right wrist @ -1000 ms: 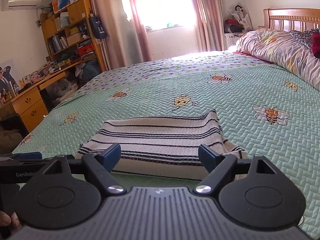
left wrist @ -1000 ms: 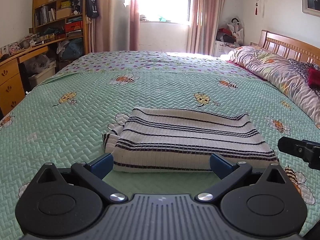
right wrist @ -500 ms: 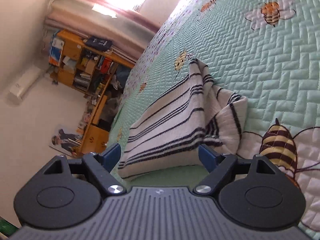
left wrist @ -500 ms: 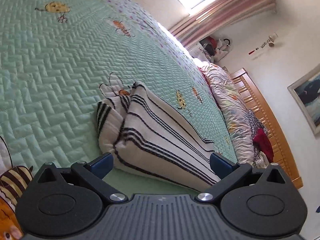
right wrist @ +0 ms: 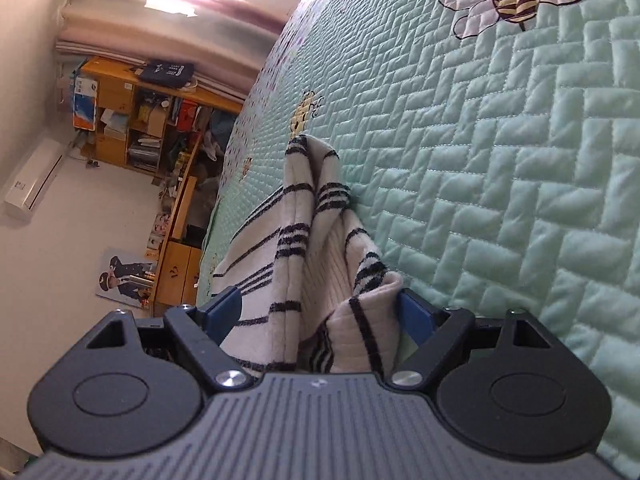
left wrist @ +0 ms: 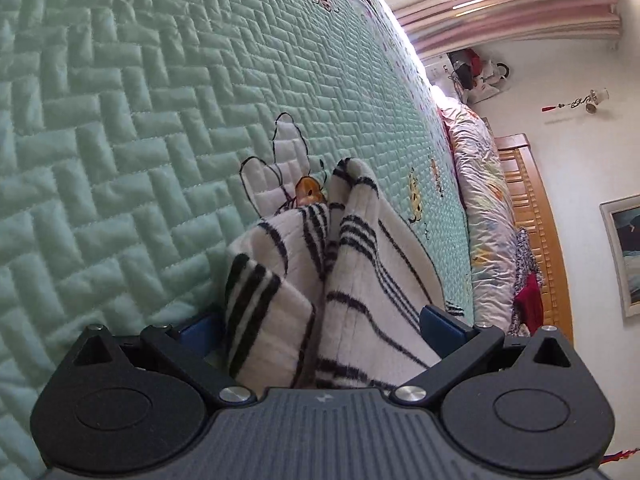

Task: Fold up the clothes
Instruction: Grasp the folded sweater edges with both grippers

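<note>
Left wrist view: your left claw (left wrist: 320,326) is rolled onto its side, so the bed runs up the left of the picture. Its jaws stand wide, one blue pad low against the green quilted bedspread (left wrist: 120,140), the other above the cloth. Between them sits the end of the folded striped sweater (left wrist: 344,280), cream with dark stripes, its stacked layers reaching back into the claw's throat. The pads are not pressing on it. The sweater lies on the bedspread, its far corner beside an embroidered bee (left wrist: 306,190). Further off are a floral duvet (left wrist: 476,200), a wooden headboard (left wrist: 536,216), pink curtains (left wrist: 512,4) and a framed picture (left wrist: 626,252) on the wall. No writing can be read here.

Right wrist view: your right claw (right wrist: 320,310) is rolled the other way, the bedspread (right wrist: 520,160) now filling the right. Its jaws are also wide and straddle the sweater's (right wrist: 316,248) other end; the folded layers stand between the blue pads, the right pad just beside the cloth's edge, without a squeeze. Beyond are a wooden bookshelf (right wrist: 132,120) crammed with books and boxes, a dark bag (right wrist: 170,72) with white lettering too small to read, a wall air conditioner (right wrist: 34,180) and a poster (right wrist: 124,278). The boxes' labels are illegible.
</note>
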Available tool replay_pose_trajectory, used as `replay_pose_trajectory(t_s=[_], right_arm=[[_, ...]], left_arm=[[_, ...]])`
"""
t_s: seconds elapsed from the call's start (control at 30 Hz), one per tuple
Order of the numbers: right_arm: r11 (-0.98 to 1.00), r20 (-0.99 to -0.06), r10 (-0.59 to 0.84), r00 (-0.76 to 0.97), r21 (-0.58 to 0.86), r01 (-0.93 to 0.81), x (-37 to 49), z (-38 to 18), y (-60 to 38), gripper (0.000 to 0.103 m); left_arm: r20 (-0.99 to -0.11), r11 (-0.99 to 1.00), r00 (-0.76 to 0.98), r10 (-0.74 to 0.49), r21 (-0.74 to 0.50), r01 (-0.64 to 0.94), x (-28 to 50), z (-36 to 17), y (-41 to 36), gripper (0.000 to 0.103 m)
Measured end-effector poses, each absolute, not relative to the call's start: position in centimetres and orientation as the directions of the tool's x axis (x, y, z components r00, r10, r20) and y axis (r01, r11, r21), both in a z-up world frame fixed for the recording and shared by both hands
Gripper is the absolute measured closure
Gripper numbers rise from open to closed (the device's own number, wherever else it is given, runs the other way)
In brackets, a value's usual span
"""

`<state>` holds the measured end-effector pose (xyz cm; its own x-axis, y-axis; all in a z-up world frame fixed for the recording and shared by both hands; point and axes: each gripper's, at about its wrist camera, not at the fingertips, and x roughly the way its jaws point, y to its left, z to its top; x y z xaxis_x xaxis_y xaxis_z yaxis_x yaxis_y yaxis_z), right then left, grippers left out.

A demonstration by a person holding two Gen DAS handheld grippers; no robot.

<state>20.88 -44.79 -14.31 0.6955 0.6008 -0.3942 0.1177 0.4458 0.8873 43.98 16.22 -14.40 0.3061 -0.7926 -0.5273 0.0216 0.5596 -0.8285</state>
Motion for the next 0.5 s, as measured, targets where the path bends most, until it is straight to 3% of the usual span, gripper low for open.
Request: replay_pose_trajectory(t_s=[0.17, 0.3, 0.5], right_arm=[[0.427, -0.393, 0.635, 0.665, 0.896, 0.121, 22.9, -14.3, -45.9, 0.018], [0.493, -0.445, 0.624, 0.643, 0.862, 0.118, 21.6, -13.2, -47.1, 0.018], [0.429, -0.400, 0.675, 0.620, 0.896, 0.111, 24.4, -14.4, -46.8, 0.018]], left_arm=[[-0.516, 0.548, 0.264, -0.815, -0.834, 0.061, 45.6, -14.7, 15.2, 0.001], [-0.502, 0.534, 0.232, -0.833, -0.839, 0.104, 45.8, -15.1, 15.1, 0.001], [-0.477, 0.505, 0.199, -0.856, -0.854, 0.124, 46.8, -15.3, 12.5, 0.001]])
